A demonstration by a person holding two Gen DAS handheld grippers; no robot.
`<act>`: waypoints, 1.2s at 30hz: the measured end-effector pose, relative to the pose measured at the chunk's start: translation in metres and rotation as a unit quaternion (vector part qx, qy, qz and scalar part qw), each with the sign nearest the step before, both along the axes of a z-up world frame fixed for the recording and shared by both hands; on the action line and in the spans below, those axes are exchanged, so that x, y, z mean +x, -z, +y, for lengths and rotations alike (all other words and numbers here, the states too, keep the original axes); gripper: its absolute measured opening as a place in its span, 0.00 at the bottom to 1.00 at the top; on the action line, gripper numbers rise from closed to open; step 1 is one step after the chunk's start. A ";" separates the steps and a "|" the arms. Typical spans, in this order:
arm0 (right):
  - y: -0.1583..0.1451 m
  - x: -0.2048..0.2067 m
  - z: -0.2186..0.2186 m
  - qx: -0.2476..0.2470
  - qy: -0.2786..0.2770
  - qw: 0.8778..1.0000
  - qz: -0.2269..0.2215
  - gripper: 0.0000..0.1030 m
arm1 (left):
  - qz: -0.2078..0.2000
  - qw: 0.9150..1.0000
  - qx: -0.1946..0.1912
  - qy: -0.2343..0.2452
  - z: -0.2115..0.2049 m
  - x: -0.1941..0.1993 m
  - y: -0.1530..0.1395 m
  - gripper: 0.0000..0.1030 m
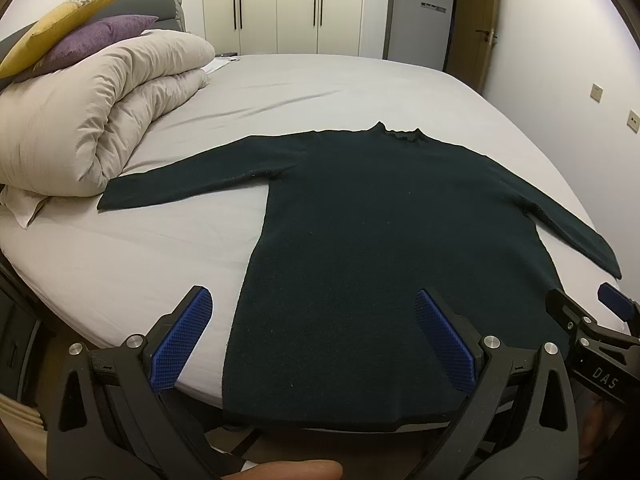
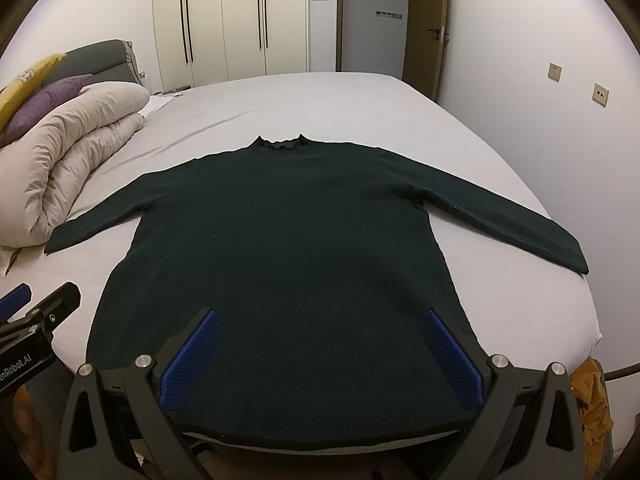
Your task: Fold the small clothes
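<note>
A dark green long-sleeved sweater (image 1: 372, 240) (image 2: 288, 248) lies flat on the bed, collar away from me, both sleeves spread out to the sides. Its hem hangs slightly over the bed's near edge. My left gripper (image 1: 314, 300) is open above the hem's left part, with one blue pad off the cloth over the sheet. My right gripper (image 2: 322, 320) is open above the hem's right part, both pads over the cloth. Nothing is held between either pair of fingers. Each gripper shows at the edge of the other's view.
The bed (image 1: 312, 88) has a pale grey sheet. A folded beige duvet (image 1: 92, 116) with purple and yellow cushions (image 1: 96, 36) lies at the left, close to the left sleeve's cuff. An orange cloth (image 2: 592, 396) hangs off the bed's right. Wardrobes and a door stand behind.
</note>
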State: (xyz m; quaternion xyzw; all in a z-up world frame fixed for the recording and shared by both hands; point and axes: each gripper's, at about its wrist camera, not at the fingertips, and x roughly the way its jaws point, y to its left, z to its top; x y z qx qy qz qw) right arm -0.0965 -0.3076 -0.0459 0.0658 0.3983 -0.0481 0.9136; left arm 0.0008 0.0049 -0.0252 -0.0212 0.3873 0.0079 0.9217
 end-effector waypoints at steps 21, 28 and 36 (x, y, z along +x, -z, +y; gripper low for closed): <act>0.002 0.001 0.000 0.001 0.000 1.000 0.005 1.00 | 0.010 1.000 -0.001 0.001 -0.001 0.016 0.007 1.00; 0.004 0.001 -0.001 0.002 0.001 1.000 0.007 1.00 | 0.013 1.000 -0.002 0.002 -0.001 0.018 0.008 1.00; 0.007 0.001 -0.002 0.002 0.002 1.000 0.009 1.00 | 0.015 1.000 -0.005 0.003 -0.002 0.020 0.012 1.00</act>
